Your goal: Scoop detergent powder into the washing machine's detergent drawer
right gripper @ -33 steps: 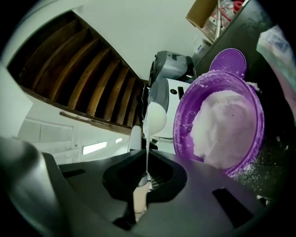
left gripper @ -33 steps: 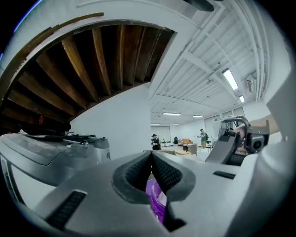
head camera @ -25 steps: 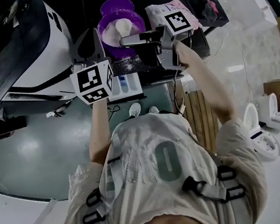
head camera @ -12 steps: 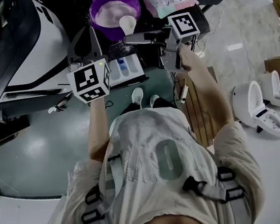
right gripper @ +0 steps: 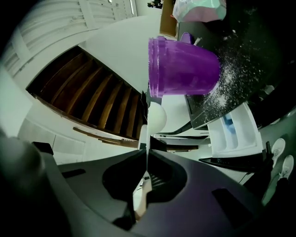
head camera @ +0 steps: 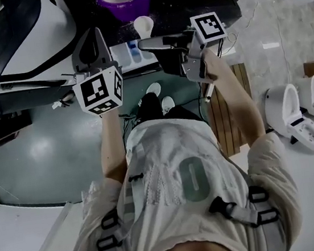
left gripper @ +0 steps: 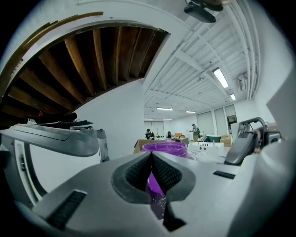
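Your right fingers (right gripper: 115,178) pinch scoop (right gripper: 156,116); bowl beyond tips, out of tub (right gripper: 182,67). Tipping into drawer (right gripper: 233,134) right of tips likely remains. Left fingers (left gripper: 187,172) closed, empty.

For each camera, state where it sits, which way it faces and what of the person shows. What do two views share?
Head view: on the head, facing steeply down; torso, arms, left tongs, right tongs.
Left gripper view: on the left tongs, facing the purple tub; only shut tongs show.
Right gripper view: on the right tongs, which grip the scoop, facing tub and drawer.
Shared: the tub.
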A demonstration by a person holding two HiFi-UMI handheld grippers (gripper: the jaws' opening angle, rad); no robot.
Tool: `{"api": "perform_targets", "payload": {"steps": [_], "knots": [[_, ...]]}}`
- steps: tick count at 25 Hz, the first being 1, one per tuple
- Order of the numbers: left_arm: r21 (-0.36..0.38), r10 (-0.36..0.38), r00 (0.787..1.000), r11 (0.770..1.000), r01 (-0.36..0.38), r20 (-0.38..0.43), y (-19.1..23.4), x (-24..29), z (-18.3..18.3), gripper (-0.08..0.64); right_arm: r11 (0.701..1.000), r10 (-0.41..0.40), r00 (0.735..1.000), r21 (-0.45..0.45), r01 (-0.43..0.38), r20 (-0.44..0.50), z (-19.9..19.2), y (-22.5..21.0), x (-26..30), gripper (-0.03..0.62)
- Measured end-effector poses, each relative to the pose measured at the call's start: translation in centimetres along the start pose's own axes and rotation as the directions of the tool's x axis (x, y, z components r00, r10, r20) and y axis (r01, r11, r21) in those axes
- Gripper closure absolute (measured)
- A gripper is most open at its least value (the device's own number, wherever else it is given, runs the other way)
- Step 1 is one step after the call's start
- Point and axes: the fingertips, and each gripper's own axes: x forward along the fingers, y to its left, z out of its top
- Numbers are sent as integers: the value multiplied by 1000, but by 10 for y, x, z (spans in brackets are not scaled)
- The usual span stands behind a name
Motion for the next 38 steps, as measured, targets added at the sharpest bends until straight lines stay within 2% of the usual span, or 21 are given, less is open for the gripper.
{"api": "perform_targets", "payload": {"steps": [5,9,13,18,25,30,34,38], "knots": [[-23,-6,1000,1000,6,-9,20,-10,-17,540,1000,0,999,14,-1,42,-18,-20,14,588],[-10,-80,997,997,81,21,32,-10,-18,540,1000,-19,994,11,18,108,-24,-32,31,588],[-3,-152,988,988,152,17,56,-11,-29,540,998,-57,984,-1,58,169,-28,-52,58,588],[-4,-206,978,979,206,-14,86,-6,-50,540,993,-114,968,13,114,225,-26,-83,84,588],[-19,-256,964,967,255,-71,83,5,-68,540,980,-197,949,55,189,247,-25,-103,79,588],[-31,-298,949,955,297,-107,81,14,-82,540,946,-323,915,56,319,242,-25,-124,73,588],[-44,-310,942,951,307,-125,86,21,-92,540,923,-383,897,49,382,220,-27,-134,75,588],[-57,-320,939,947,315,-129,89,25,-97,540,855,-516,832,54,516,204,-31,-147,69,588]]}}
